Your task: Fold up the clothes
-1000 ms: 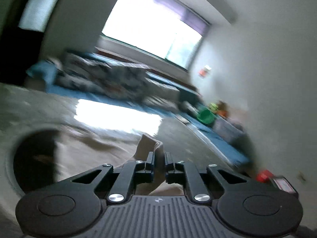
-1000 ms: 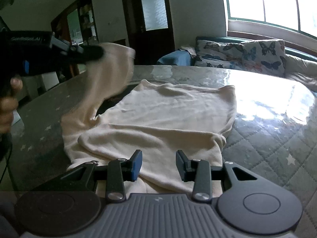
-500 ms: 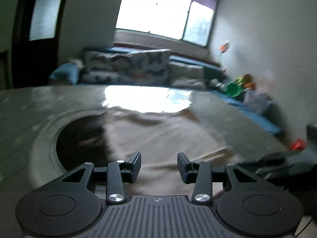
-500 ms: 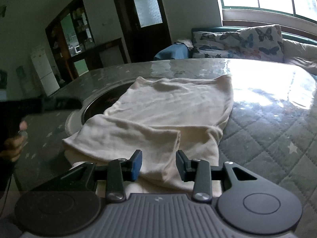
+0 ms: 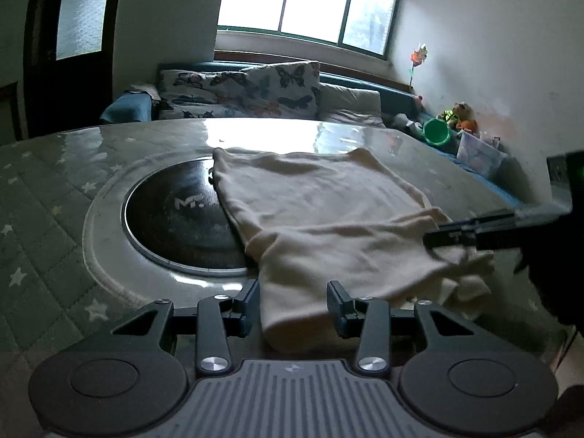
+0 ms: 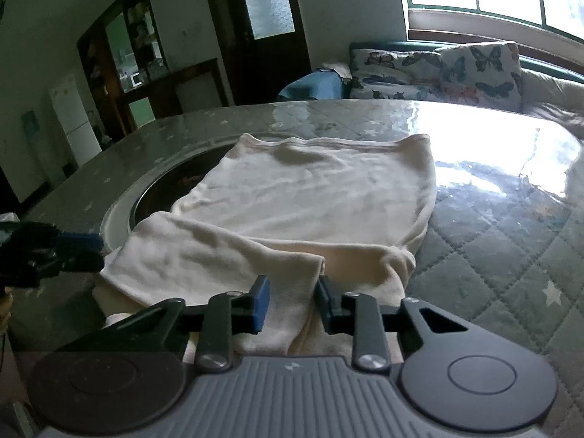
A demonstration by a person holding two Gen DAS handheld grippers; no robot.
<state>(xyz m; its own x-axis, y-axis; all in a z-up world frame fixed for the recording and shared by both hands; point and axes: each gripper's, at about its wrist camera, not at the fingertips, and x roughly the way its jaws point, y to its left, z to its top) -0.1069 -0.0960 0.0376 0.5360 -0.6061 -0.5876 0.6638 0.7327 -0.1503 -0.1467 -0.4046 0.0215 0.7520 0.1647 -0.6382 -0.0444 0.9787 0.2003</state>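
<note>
I see a cream knit garment (image 5: 321, 211) lying flat on the bench (image 5: 43, 197), with one edge draped over a round dark hotplate (image 5: 175, 211) recessed in the bench surface. The near portion of the garment is folded back on itself, forming a doubled layer toward the bench edge.

Left hand-held gripper (image 5: 294, 304): the jaws stand apart and are opening. The near corner of the folded layer lies between the fingers, but the pads do not press on it.

Right hand-held gripper (image 6: 292, 304): the jaws are closing. A fold of the cream fabric sits between the blue-padded fingers (image 6: 261, 303); I cannot tell for certain that both pads bear on it, as a narrow gap shows beside the left pad.

In the left wrist view, the right hand-held gripper appears at the right edge, its tips at the garment's bunched end. In the right wrist view, the left hand-held gripper appears at the left edge, just beside the folded layer.

Behind the bench I see a sofa with butterfly-print cushions (image 5: 255, 91) beneath a window (image 5: 306, 0)
</note>
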